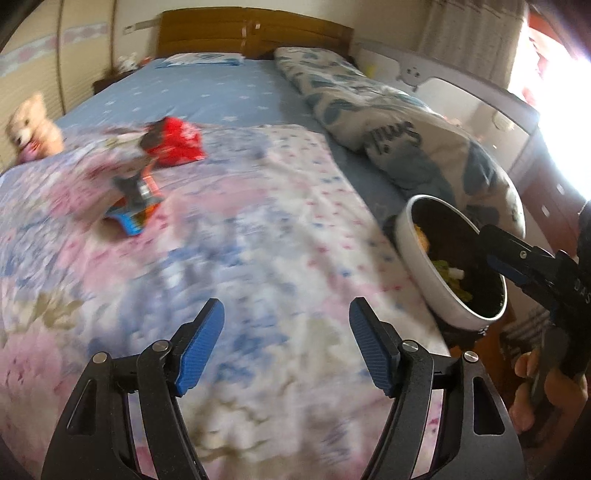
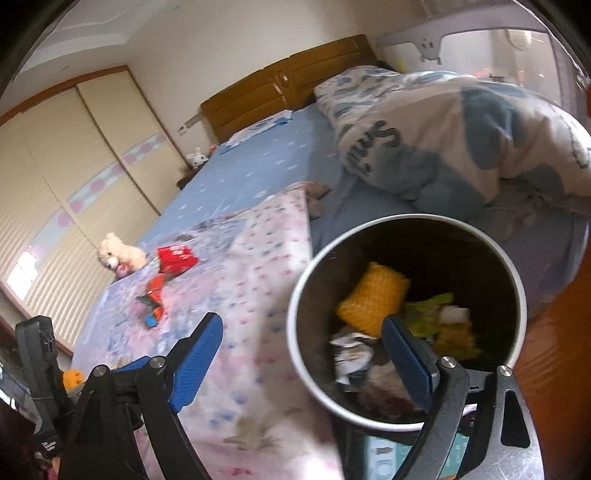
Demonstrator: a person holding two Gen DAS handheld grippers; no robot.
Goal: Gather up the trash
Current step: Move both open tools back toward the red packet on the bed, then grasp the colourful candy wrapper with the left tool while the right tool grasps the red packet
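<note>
My left gripper (image 1: 287, 308) hangs open over the flowered quilt (image 1: 258, 240) with nothing between its blue pads. Farther up the quilt lie a red wrapper (image 1: 177, 142) and an orange and blue wrapper (image 1: 135, 206), both blurred. A white bin (image 1: 417, 266) with a dark inside stands at the bed's right edge. My right gripper (image 2: 301, 319) is open and holds nothing; its right finger (image 2: 406, 354) is over the bin's mouth. Inside the bin (image 2: 295, 332) are a yellow packet (image 2: 373, 295), a green wrapper (image 2: 428, 310) and crumpled white paper (image 2: 349, 354). The red wrapper (image 2: 176, 258) shows far left.
A cream plush toy (image 1: 33, 129) sits at the quilt's left edge. A rolled blue-and-white duvet (image 1: 388, 122) lies along the bed's right side, just behind the bin. A wooden headboard (image 1: 255, 33) closes the far end. A person's hand (image 1: 535, 387) grips the right tool.
</note>
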